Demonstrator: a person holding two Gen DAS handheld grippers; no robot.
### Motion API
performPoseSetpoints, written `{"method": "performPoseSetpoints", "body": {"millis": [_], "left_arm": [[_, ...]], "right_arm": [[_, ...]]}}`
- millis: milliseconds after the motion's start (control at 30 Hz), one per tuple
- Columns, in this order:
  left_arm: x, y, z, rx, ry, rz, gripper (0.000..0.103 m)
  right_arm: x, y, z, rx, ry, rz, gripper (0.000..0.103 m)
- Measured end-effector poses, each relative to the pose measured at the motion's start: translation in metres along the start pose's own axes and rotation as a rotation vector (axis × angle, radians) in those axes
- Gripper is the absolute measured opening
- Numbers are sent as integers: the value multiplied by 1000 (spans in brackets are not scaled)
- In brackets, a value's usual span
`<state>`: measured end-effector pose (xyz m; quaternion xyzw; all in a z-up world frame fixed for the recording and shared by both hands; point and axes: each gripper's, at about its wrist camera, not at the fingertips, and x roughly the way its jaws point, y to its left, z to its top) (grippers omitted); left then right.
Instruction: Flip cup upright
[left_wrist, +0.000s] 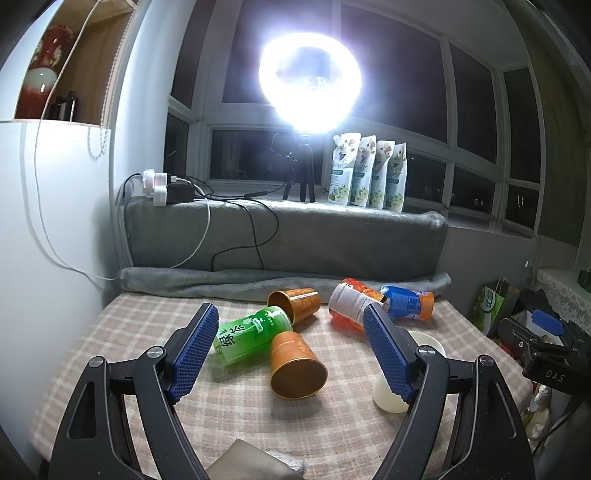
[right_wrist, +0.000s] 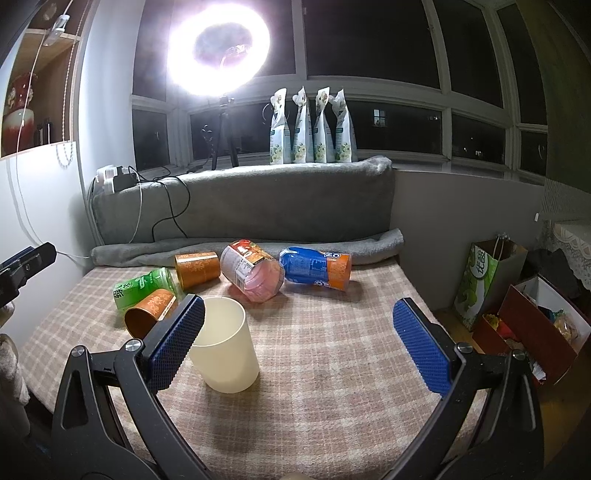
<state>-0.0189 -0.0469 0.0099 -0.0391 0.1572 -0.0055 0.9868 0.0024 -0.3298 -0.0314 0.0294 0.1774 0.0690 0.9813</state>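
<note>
A cream cup stands upright on the checked cloth, mouth up, just right of my right gripper's left finger. It also shows in the left wrist view, partly behind my left gripper's right finger. Two orange cups lie on their sides: the near one with its mouth toward me, the far one behind it. My left gripper is open and empty above the near orange cup. My right gripper is open and empty.
A green bottle, a red-orange bottle and a blue bottle lie on the cloth. A grey blanket roll lines the back. A ring light and pouches stand on the sill. Bags and boxes are at the right.
</note>
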Motion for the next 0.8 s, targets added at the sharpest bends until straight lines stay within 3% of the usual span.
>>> {"method": "performPoseSetpoints", "body": {"millis": [800], "left_arm": [[0,3,-1,-3,3,2,81]], "right_arm": [[5,-5,-6,-2,14,-8,103]]}}
